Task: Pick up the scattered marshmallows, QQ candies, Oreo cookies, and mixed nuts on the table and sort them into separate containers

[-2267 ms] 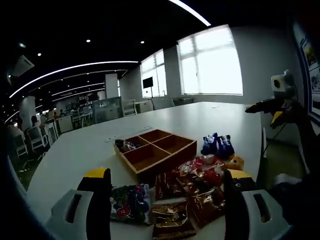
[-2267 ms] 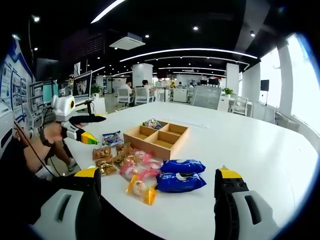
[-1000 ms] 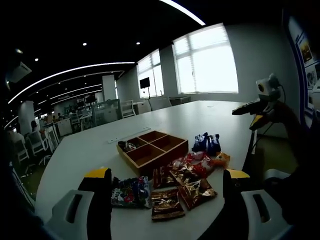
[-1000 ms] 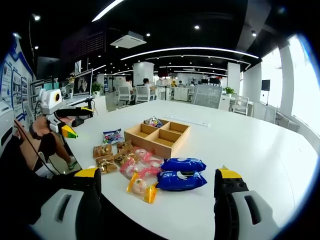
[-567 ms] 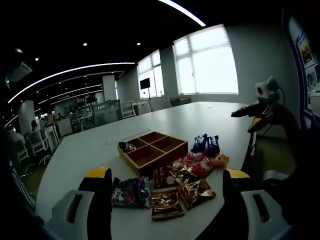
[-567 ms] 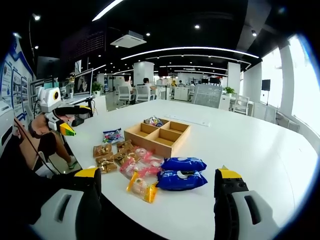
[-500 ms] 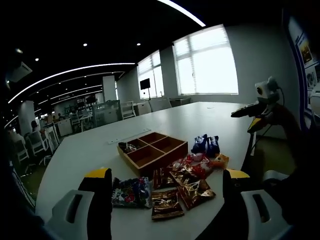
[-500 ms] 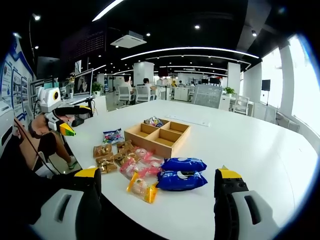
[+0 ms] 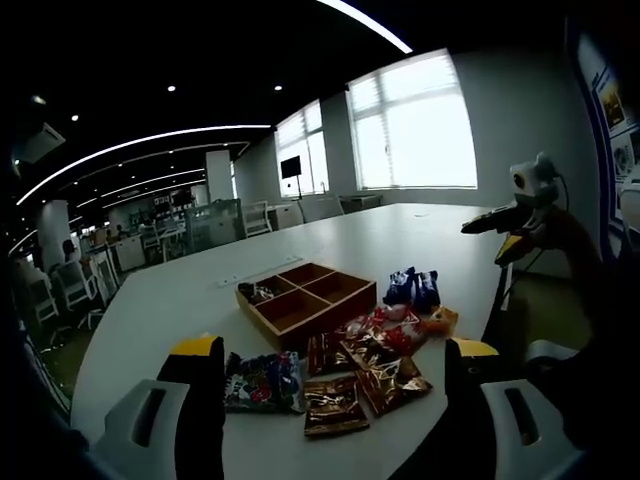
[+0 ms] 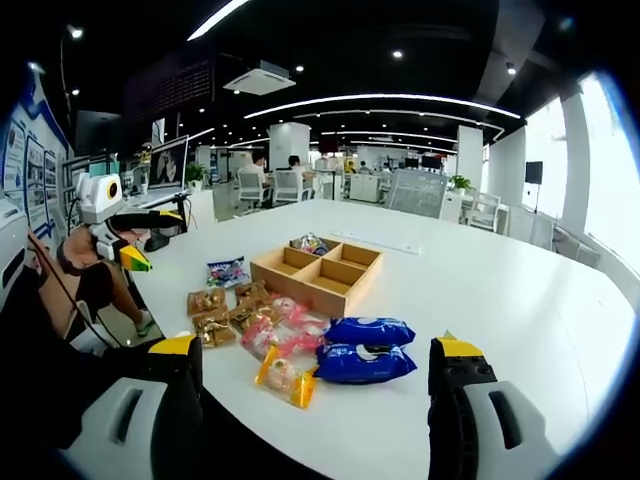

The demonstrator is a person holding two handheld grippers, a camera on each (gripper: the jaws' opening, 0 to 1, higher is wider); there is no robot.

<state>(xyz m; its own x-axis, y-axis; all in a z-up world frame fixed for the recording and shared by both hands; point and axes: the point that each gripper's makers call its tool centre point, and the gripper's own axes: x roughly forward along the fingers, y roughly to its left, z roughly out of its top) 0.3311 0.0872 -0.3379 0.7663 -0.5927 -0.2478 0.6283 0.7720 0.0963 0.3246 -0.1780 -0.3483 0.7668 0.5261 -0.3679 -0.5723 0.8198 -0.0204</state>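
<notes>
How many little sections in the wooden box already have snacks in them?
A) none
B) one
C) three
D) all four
B: in the right gripper view, the wooden box has colourful packets in just its far corner section, while the other three sections show bare wood.

An open-plan office; a long white bench [image 10: 480,290] of meeting-room size stands in the foreground; beyond it are rows of desks with office chairs [image 10: 290,187] and seated people [image 10: 262,170]; a dark ceiling carries curved strip lights [image 10: 380,99], small round spotlights and a ceiling air-conditioning unit [image 10: 261,78]; tall bright windows [image 9: 428,125] line one wall; a monitor [image 10: 165,163] and potted plants [image 10: 459,184] stand among the desks; posters [image 10: 22,160] hang on a side wall
</notes>
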